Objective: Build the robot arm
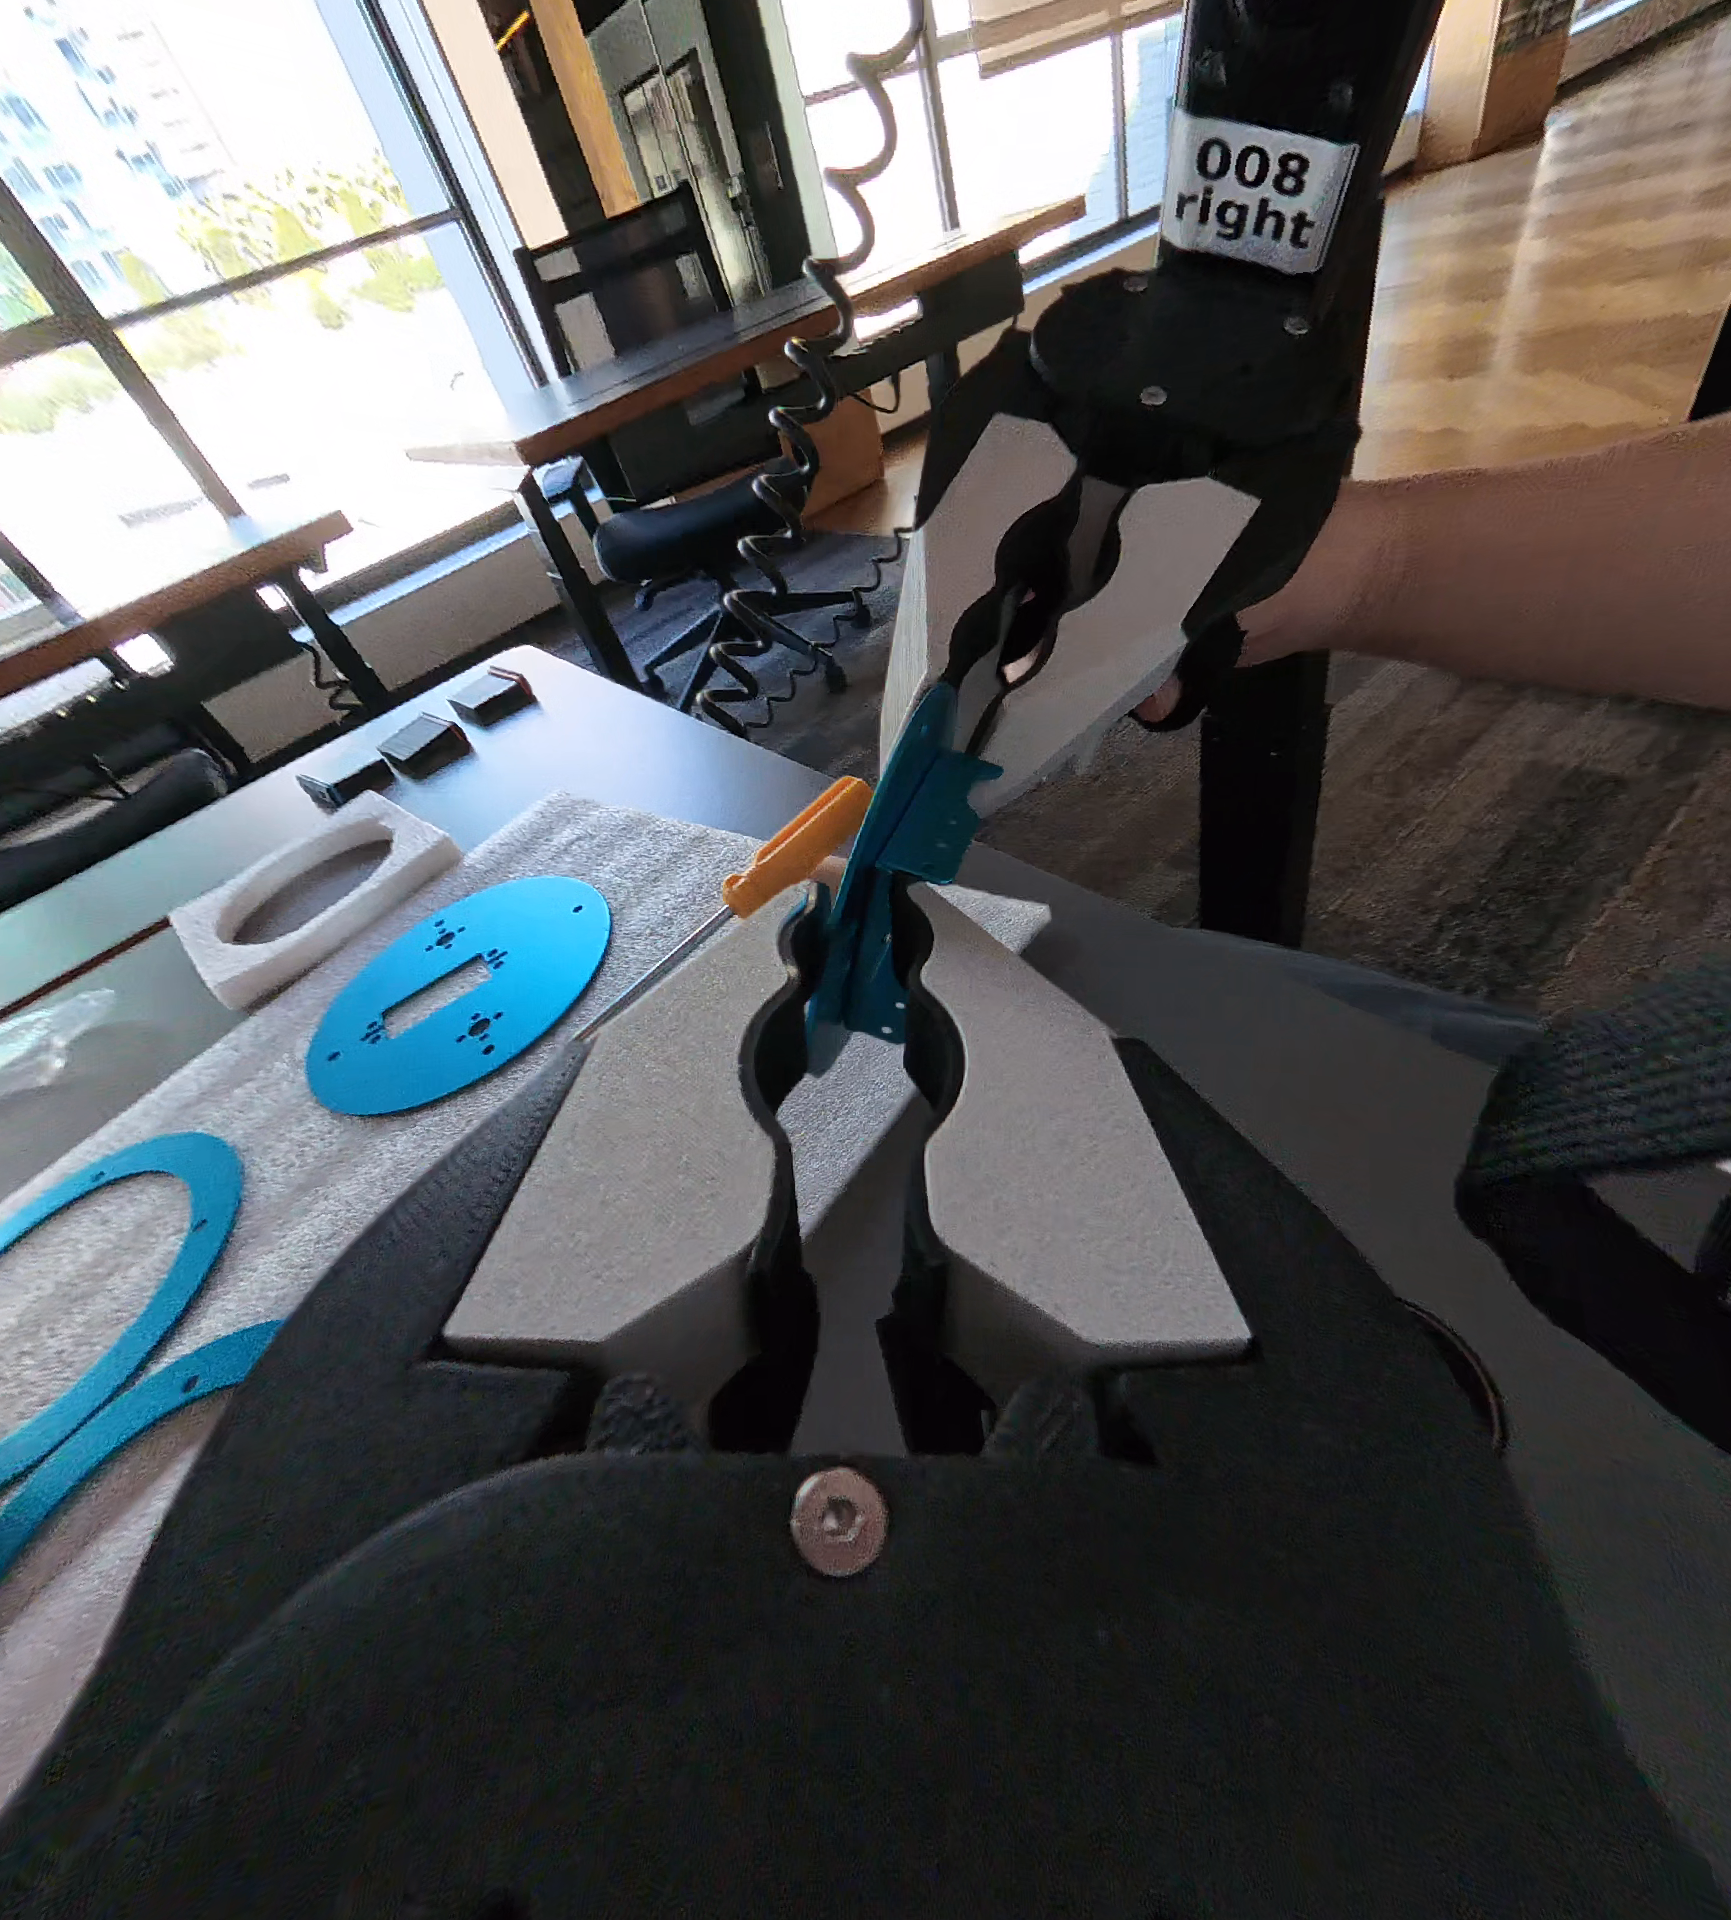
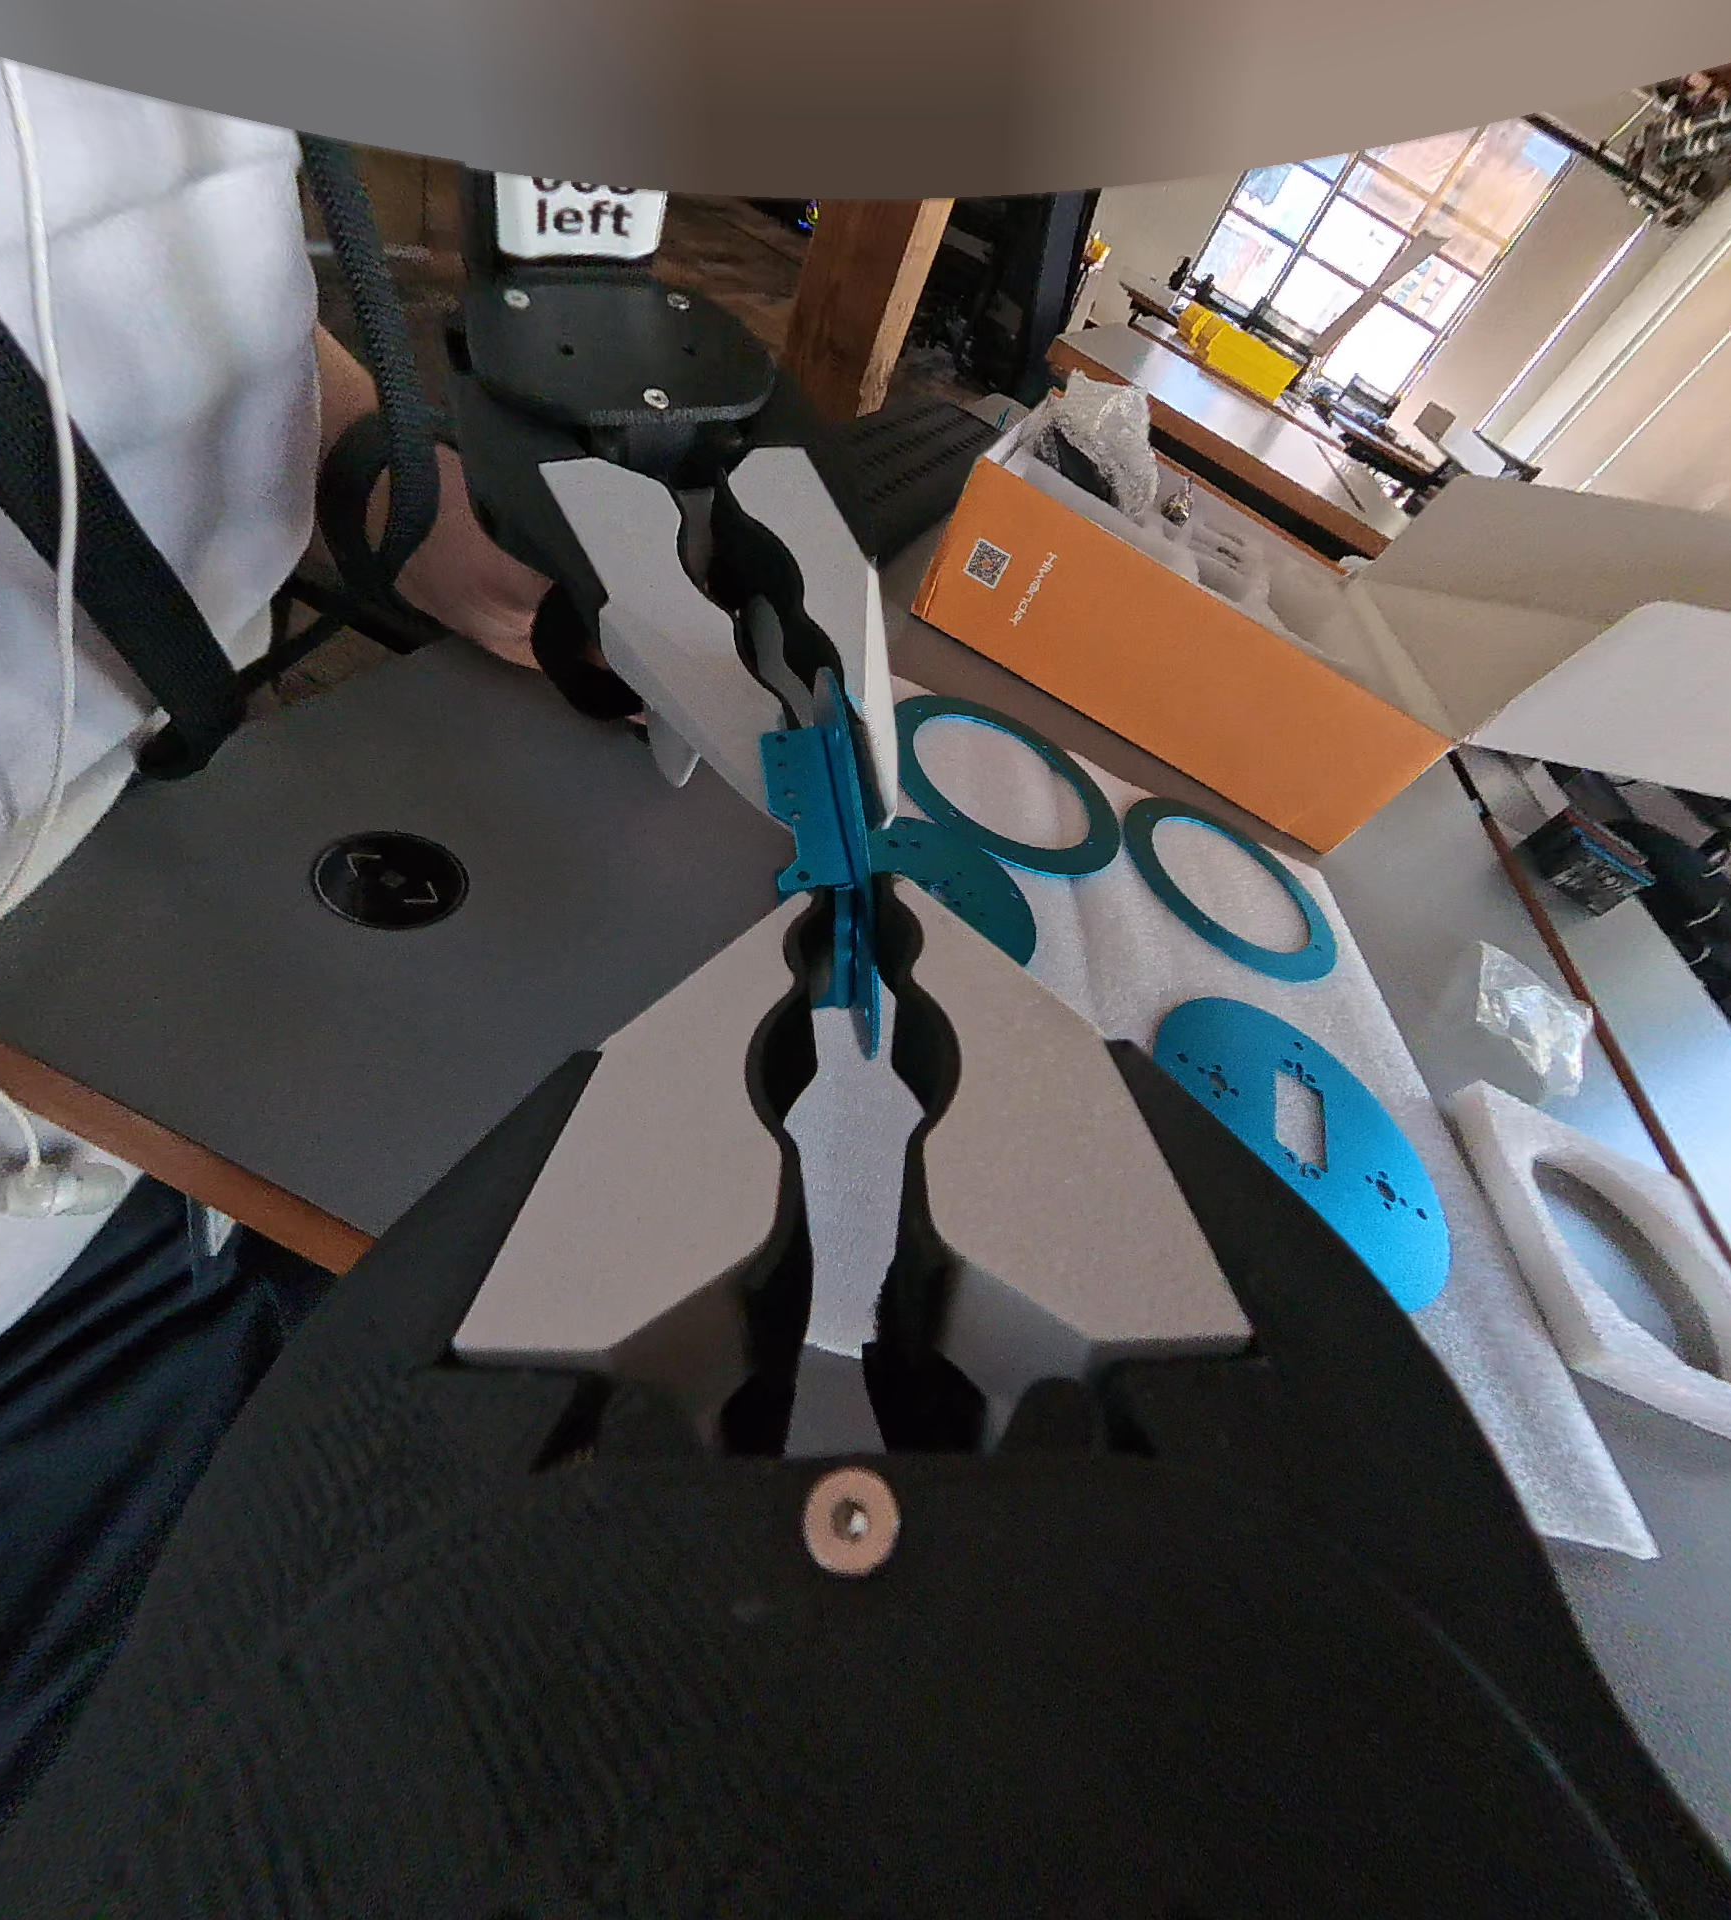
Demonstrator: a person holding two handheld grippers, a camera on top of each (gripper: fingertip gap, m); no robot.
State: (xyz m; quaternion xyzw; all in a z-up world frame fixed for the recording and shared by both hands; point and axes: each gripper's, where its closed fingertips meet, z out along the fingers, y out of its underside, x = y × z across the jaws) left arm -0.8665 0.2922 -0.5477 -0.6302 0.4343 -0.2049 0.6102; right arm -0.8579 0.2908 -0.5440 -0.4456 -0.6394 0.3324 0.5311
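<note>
My left gripper (image 1: 856,920) is shut on the lower end of a blue metal bracket (image 1: 866,935) with small holes, held above the table. My right gripper (image 1: 960,727) comes in from the upper right and is shut on the upper blue bracket part (image 1: 928,800). The two blue pieces lie flat against each other. I cannot tell whether they are joined. In the right wrist view my right gripper (image 2: 853,909) clamps the bracket (image 2: 819,821) from below. The left gripper (image 2: 809,748) clamps it from above. A person's forearm (image 1: 1567,561) shows behind the right gripper.
On a white foam mat (image 1: 632,873) lie an orange-handled screwdriver (image 1: 799,842), a blue disc (image 1: 456,997), two blue rings (image 1: 61,1320) and a foam block with an oval hole (image 1: 315,899). An open orange box (image 2: 1152,644) stands beyond the mat. Small black boxes (image 1: 425,743) sit on the dark table. Less than 4 cm separates the two grippers' tips.
</note>
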